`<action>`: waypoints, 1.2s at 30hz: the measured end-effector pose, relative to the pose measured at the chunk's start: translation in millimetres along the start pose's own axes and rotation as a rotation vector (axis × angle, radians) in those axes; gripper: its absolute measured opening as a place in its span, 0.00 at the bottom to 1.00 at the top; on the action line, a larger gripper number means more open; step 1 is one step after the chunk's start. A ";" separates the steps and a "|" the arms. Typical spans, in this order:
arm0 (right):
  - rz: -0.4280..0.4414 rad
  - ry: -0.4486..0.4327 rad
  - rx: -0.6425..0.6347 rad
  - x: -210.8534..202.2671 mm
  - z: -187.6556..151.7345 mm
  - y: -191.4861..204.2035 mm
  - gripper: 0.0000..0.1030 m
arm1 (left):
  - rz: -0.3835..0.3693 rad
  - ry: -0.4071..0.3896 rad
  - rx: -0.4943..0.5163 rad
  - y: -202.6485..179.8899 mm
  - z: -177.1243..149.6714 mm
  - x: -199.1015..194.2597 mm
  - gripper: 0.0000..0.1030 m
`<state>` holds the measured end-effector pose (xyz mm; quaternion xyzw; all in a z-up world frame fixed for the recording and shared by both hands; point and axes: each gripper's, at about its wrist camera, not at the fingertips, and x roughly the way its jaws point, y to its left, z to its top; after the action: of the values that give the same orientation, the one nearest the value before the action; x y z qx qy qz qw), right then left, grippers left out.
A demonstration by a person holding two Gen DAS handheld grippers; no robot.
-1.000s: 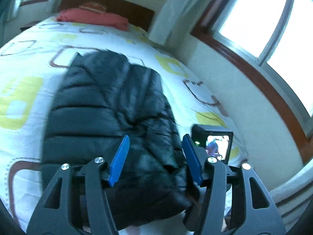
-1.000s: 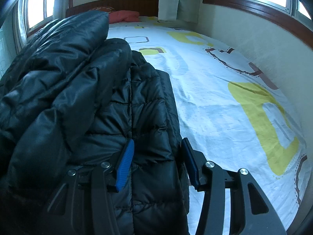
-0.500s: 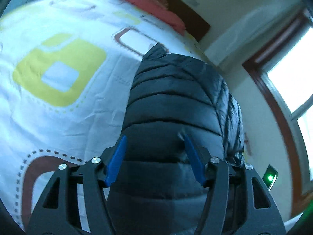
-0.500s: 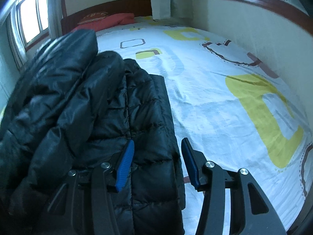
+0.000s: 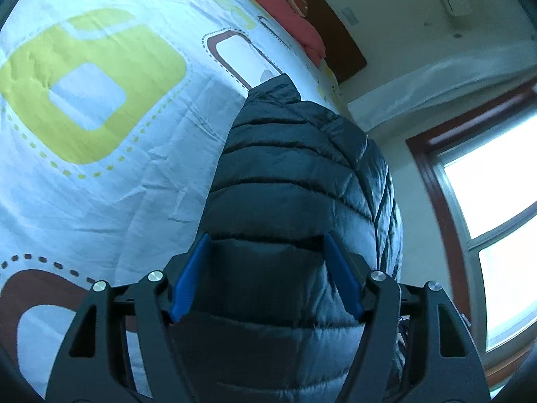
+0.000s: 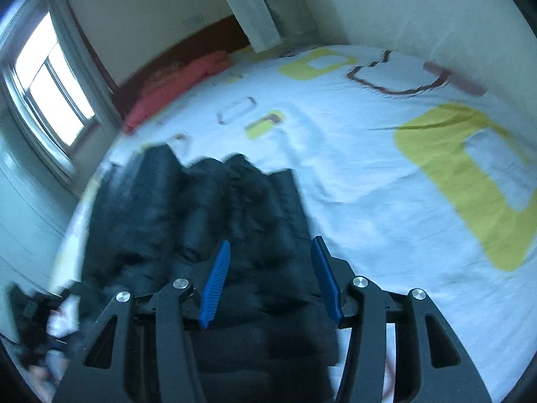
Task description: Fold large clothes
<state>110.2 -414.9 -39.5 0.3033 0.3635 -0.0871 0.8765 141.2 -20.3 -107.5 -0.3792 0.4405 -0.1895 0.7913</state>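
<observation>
Bed, jacket seemingly flatter than before

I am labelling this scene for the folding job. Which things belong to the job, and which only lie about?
Job: black puffer jacket, left gripper, right gripper.

Lying about: patterned bedsheet, red pillow, curtain, windows.

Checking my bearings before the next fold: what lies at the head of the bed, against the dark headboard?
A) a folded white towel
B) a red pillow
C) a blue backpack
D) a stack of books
B: a red pillow lies along the headboard at the far end of the bed, seen in both wrist views, beyond the black puffer jacket.
</observation>
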 end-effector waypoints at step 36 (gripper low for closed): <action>0.350 0.114 0.107 56.5 44.7 7.7 0.15 | -0.128 0.046 -0.089 -13.6 8.8 9.0 0.81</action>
<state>179.9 -431.5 -50.2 0.4123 0.3491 0.0647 0.8391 153.9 -30.9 -99.2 -0.4369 0.4417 -0.2285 0.7495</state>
